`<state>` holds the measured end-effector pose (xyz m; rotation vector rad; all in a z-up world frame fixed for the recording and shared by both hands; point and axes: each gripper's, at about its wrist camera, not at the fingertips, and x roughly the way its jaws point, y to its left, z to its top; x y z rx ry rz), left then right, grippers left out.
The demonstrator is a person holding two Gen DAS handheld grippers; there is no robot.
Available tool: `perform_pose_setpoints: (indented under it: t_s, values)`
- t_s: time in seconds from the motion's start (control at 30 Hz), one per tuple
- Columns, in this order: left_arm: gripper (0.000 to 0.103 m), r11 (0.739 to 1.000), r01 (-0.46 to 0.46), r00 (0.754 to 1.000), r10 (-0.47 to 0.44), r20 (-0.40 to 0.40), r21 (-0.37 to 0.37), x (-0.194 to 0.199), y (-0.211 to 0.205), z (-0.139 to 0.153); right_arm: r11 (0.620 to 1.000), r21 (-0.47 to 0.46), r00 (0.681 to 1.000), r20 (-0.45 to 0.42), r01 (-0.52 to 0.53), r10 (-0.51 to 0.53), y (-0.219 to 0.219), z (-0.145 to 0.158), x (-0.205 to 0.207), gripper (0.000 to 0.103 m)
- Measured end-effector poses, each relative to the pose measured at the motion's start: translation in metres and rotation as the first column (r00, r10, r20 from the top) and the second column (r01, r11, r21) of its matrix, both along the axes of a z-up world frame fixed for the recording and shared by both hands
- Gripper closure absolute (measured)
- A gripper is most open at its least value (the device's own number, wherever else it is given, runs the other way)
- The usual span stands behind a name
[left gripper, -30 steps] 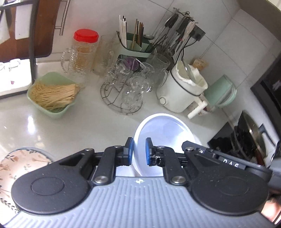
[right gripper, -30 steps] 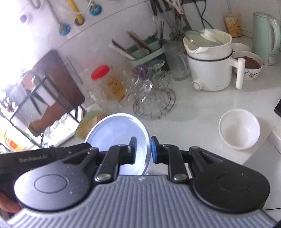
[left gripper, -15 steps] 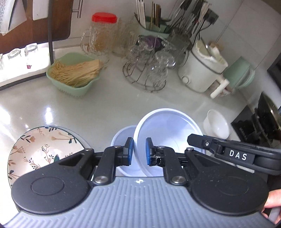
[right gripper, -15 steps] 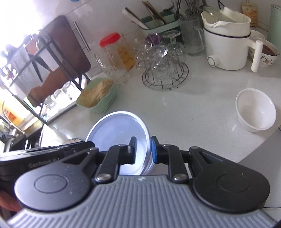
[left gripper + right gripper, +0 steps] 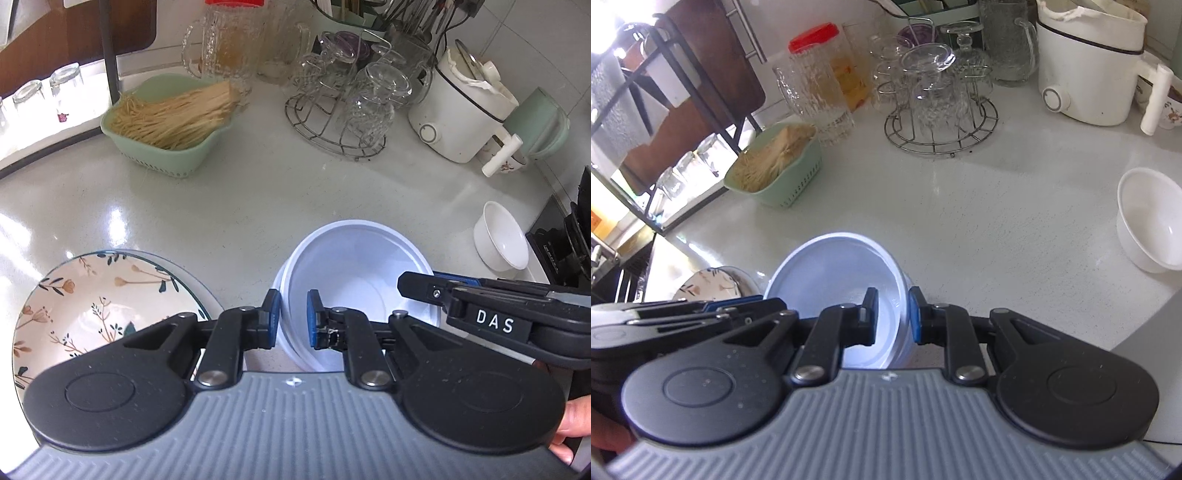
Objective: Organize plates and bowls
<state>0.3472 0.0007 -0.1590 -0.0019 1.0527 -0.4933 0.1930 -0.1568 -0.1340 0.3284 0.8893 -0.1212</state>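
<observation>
A pale blue bowl (image 5: 354, 269) sits nested in a second bowl of the same kind on the counter, its rim just above the lower one. My left gripper (image 5: 293, 319) is shut on its near-left rim. My right gripper (image 5: 893, 316) is shut on the opposite rim of the same bowl (image 5: 842, 266); it shows in the left wrist view (image 5: 436, 286) at the bowl's right edge. A floral plate (image 5: 92, 302) lies left of the bowls. A small white bowl (image 5: 500, 240) stands to the right, also in the right wrist view (image 5: 1150, 218).
A green basket of noodles (image 5: 166, 122), glass jars (image 5: 221, 48), a wire rack of glasses (image 5: 343, 107), a white cooker (image 5: 461, 114) and a green kettle (image 5: 539, 125) line the back of the counter. A stove (image 5: 569, 240) is at the right edge.
Both grippers lowered the blue bowl down into the second blue bowl on the counter. The floral plate and white bowl came fully into view.
</observation>
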Motion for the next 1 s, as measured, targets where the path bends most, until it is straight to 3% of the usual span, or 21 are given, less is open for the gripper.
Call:
perform_pose_setpoints:
  t_s: [0.13, 0.23, 0.4, 0.5, 1.0]
  values:
    - [0.086, 1.000, -0.013, 1.000, 0.014, -0.011, 0.004, 0.003, 0.000, -0.001, 1.000, 0.005, 1.000, -0.001, -0.010, 0.010, 0.001, -0.002, 0.004, 0.081]
    - [0.077, 0.999, -0.028, 0.999, 0.028, -0.022, -0.022, 0.005, 0.003, 0.001, 1.000, 0.013, 1.000, 0.006, -0.022, 0.022, 0.000, 0.001, 0.005, 0.081]
    - [0.076, 0.998, -0.036, 0.999, 0.036, -0.003, -0.042, 0.005, 0.007, 0.015, 1.000, -0.006, 0.999, 0.033, -0.029, 0.029, 0.002, 0.011, 0.003, 0.078]
    - [0.075, 0.998, -0.040, 0.999, 0.041, 0.016, -0.055, 0.003, 0.010, 0.027, 1.000, -0.014, 0.997, 0.068, -0.021, 0.021, 0.001, 0.021, -0.001, 0.067]
    - [0.075, 0.988, -0.024, 0.986, 0.049, 0.162, -0.154, -0.037, 0.020, 0.110, 0.996, -0.075, 0.965, 0.262, 0.046, -0.025, -0.001, 0.096, -0.045, 0.066]
